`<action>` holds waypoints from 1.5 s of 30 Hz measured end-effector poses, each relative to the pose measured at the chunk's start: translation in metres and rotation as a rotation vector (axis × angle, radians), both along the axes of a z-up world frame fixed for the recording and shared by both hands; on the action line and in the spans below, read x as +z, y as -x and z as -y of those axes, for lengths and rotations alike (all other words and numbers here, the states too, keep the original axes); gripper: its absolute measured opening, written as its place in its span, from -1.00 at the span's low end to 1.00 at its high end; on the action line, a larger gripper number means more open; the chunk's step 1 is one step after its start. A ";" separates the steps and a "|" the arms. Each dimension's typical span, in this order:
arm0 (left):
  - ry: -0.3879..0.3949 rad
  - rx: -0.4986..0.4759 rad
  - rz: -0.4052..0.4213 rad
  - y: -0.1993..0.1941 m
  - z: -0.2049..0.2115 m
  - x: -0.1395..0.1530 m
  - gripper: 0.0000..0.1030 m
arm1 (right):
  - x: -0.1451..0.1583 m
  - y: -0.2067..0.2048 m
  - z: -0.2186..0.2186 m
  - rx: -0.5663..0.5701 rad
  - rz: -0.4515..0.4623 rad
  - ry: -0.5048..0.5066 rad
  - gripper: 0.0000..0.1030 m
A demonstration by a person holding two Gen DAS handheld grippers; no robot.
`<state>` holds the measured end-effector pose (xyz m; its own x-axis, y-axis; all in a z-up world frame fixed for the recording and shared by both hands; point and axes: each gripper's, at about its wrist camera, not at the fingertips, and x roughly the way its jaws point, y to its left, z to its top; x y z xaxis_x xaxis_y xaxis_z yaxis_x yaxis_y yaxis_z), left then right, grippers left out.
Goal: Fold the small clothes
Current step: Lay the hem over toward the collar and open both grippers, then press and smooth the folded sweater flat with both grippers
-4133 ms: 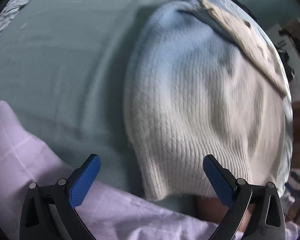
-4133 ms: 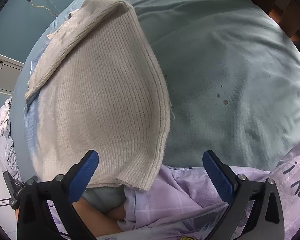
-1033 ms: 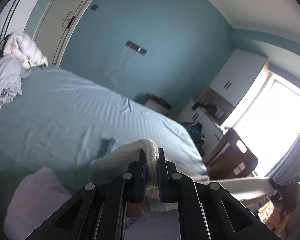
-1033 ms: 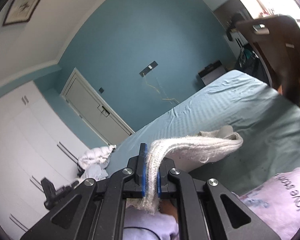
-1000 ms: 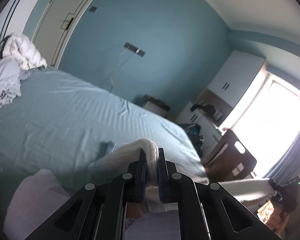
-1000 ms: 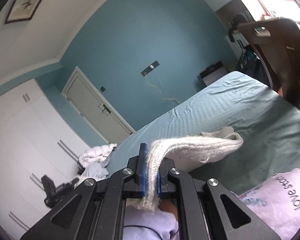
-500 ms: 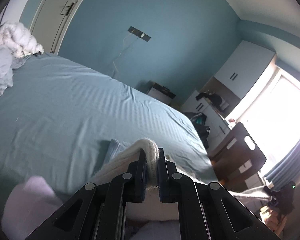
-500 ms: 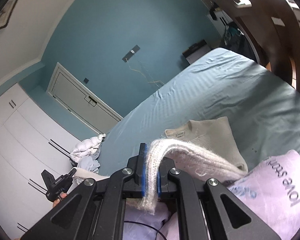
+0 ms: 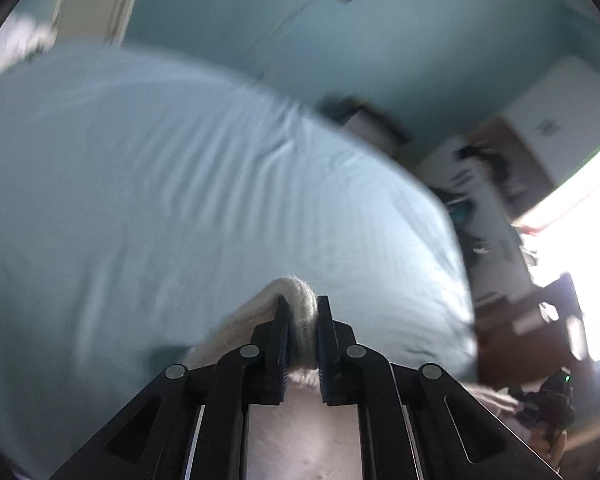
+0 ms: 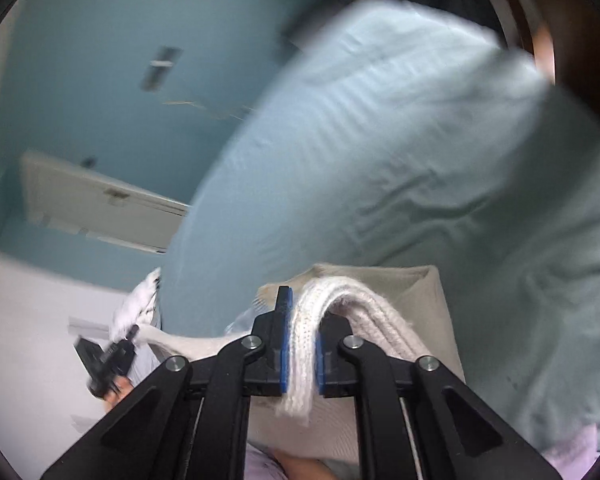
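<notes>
Both views are motion-blurred; we note only what stays legible.

Left wrist view: our left tongs are clamped on a thick rolled edge of the cream knit sweater. The ribbed fabric bulges up between the two black fingers and rises slightly above their tips. More of the knit runs down and to the left beneath the tongs. Past them lies the bed with its pale blue sheet, creased in shallow ridges. A teal wall stands behind it, and bright window light washes out the right edge.

Right wrist view: our right tongs are pinched on another part of the sweater. A folded band of knit passes between the blue pads, hangs loose below them and arches away to the right over the right finger. A beige cloth lies flat on the bed just past the tongs, under the arch of knit. The sweater also stretches leftward in a pale band to the other tongs, seen small and blurred at lower left. A white door shows on the teal wall behind.

The sweater is thus held in both tongs, spanning between them above the near edge of the bed
</notes>
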<state>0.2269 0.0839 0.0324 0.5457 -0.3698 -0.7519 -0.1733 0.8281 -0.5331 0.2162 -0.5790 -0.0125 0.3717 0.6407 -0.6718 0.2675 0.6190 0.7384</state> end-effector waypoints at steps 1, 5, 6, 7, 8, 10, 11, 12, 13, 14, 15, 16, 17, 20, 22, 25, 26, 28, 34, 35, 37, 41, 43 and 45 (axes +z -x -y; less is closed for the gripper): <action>0.002 0.001 -0.100 -0.013 0.001 -0.029 -0.77 | -0.026 -0.019 0.006 -0.020 -0.052 -0.037 -0.57; -0.125 -0.100 -0.351 -0.020 0.014 -0.100 -0.74 | -0.077 -0.019 0.030 -0.168 -0.153 0.150 0.27; -0.167 -0.139 -0.342 -0.016 0.016 -0.104 -0.72 | -0.084 -0.014 0.029 -0.138 -0.129 0.159 0.49; -0.216 -0.169 -0.330 -0.011 0.016 -0.108 -0.68 | -0.090 -0.007 0.026 -0.096 -0.102 0.178 0.50; -0.273 -0.201 -0.314 -0.003 0.015 -0.110 -0.63 | -0.098 0.000 0.021 -0.041 -0.084 0.214 0.50; -0.312 -0.225 -0.278 0.008 0.009 -0.112 -0.55 | -0.115 0.006 0.013 0.028 -0.079 0.251 0.50; -0.305 -0.227 -0.260 0.014 0.003 -0.113 -0.42 | -0.126 0.006 0.007 0.054 -0.092 0.260 0.50; -0.286 -0.215 -0.245 0.020 -0.004 -0.114 -0.15 | -0.135 0.004 0.003 0.066 -0.105 0.266 0.50; -0.262 -0.175 -0.221 0.030 -0.013 -0.114 0.06 | -0.142 0.003 -0.002 0.079 -0.107 0.264 0.50; -0.248 -0.136 -0.192 0.040 -0.020 -0.113 0.55 | -0.147 0.001 -0.010 0.096 -0.103 0.260 0.50; -0.248 -0.113 -0.169 0.045 -0.023 -0.110 0.76 | -0.149 -0.001 -0.016 0.105 -0.097 0.263 0.50; -0.257 -0.098 -0.139 0.051 -0.025 -0.107 0.77 | -0.148 -0.002 -0.022 0.109 -0.083 0.279 0.49; -0.265 -0.102 -0.111 0.060 -0.025 -0.103 0.77 | -0.143 -0.003 -0.030 0.121 -0.051 0.301 0.46; -0.263 -0.133 -0.084 0.076 -0.017 -0.094 0.79 | -0.128 -0.009 -0.054 0.181 -0.007 0.455 -0.72; -0.266 -0.154 -0.074 0.083 -0.006 -0.090 0.79 | -0.111 -0.001 -0.070 0.209 0.075 0.592 -0.79; -0.267 -0.198 -0.055 0.080 0.011 -0.082 0.80 | -0.069 0.027 -0.086 0.142 0.263 0.870 -0.84; -0.281 -0.230 -0.046 0.086 0.023 -0.082 0.83 | -0.060 0.033 -0.081 0.099 0.295 0.864 -0.84; -0.340 -0.274 -0.062 0.089 0.037 -0.084 0.97 | -0.054 0.037 -0.071 0.049 0.300 0.824 -0.84; -0.605 -0.334 -0.112 0.100 0.069 -0.129 1.00 | -0.129 0.008 -0.069 0.130 0.075 0.858 -0.57; -0.584 -0.315 -0.086 0.103 0.066 -0.130 1.00 | -0.134 0.007 -0.061 0.102 0.028 0.816 -0.43; -0.549 -0.283 -0.082 0.105 0.059 -0.130 1.00 | -0.122 0.017 -0.040 -0.031 -0.022 0.721 0.08; -0.636 -0.216 -0.090 0.107 0.056 -0.118 1.00 | -0.067 0.065 -0.022 -0.161 -0.003 0.592 0.42; -0.731 -0.180 -0.064 0.116 0.062 -0.102 1.00 | -0.042 0.090 -0.026 -0.123 0.004 0.567 0.53; -0.757 -0.177 -0.022 0.133 0.066 -0.083 1.00 | -0.024 0.122 -0.031 -0.050 0.013 0.540 0.54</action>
<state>0.0941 0.0184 -0.0505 0.5085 0.1685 -0.8444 -0.0089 0.9817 0.1905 0.0946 -0.5477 -0.0365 0.4033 0.1873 -0.8957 0.2995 0.8979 0.3226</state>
